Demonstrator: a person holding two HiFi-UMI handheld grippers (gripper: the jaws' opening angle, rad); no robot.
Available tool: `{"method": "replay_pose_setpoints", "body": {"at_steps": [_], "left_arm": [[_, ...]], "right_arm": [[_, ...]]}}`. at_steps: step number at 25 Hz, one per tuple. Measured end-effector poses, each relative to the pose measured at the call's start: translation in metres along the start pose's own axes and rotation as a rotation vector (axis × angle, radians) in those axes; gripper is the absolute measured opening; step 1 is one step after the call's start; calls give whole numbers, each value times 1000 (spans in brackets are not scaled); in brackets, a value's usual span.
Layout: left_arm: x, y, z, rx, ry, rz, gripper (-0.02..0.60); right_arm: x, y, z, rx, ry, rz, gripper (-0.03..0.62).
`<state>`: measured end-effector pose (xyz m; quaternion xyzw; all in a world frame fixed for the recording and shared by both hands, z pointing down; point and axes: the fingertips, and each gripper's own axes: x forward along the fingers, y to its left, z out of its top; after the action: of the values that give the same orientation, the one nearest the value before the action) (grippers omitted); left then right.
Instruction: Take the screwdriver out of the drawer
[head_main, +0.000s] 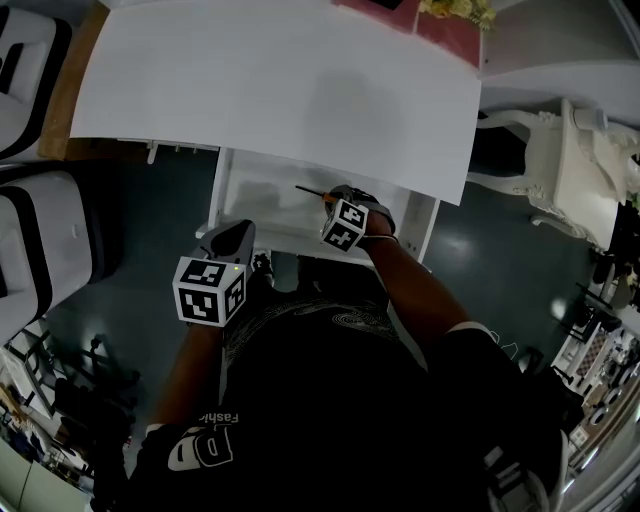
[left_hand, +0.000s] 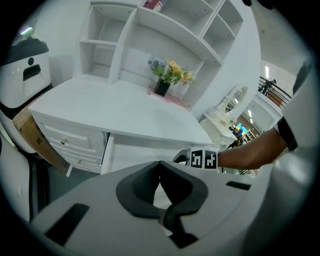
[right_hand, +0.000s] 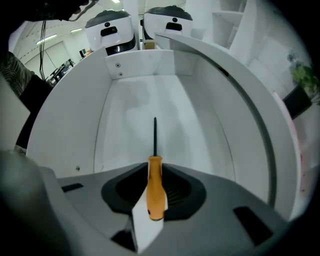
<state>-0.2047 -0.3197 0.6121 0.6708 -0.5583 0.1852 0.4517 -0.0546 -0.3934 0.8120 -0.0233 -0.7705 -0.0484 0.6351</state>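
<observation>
1. Your left claw (left_hand: 159, 166) sits pinched together, holding nothing, near the open drawer (head_main: 243, 205).
2. Your right claw (right_hand: 155, 172) clamps the screwdriver (right_hand: 155, 192) by its orange handle.
3. Its shaft points along the drawer's inside.

A white desk top (head_main: 270, 90) is seen from above, with a shelf unit (left_hand: 150, 40) set along its back. A dark pot of flowers (left_hand: 162, 87) is parked on a pink mat (left_hand: 170, 99) under the shelves. A cardboard box (left_hand: 32, 137) is tucked against the desk's left end, white-and-black machines (right_hand: 111, 29) are lined up near it, and an ornate white chair (head_main: 575, 160) is spotted off to the right on the dark floor (head_main: 150, 220).
</observation>
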Motion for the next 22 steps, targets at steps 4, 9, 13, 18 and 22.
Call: {"method": "replay_pose_setpoints", "body": {"at_steps": [4,9,13,18,22], "left_arm": [[-2,1,-2,-19,-3,6,14],[-7,5,-3,-41,-19,18,14],[-12,5,-4,-55,-35,23,14],[-20,2,-8,-58,-54,21,14],[-29,0,-11,-47,-65,14,14]], "right_arm": [[4,-1,2,-44,24,14,94],[8,0,4,-70,42,39,94],[10,1,4,-100,70,75,91],[10,3,6,-123,94,91,95],[6,6,7,-125,73,48,82]]}}
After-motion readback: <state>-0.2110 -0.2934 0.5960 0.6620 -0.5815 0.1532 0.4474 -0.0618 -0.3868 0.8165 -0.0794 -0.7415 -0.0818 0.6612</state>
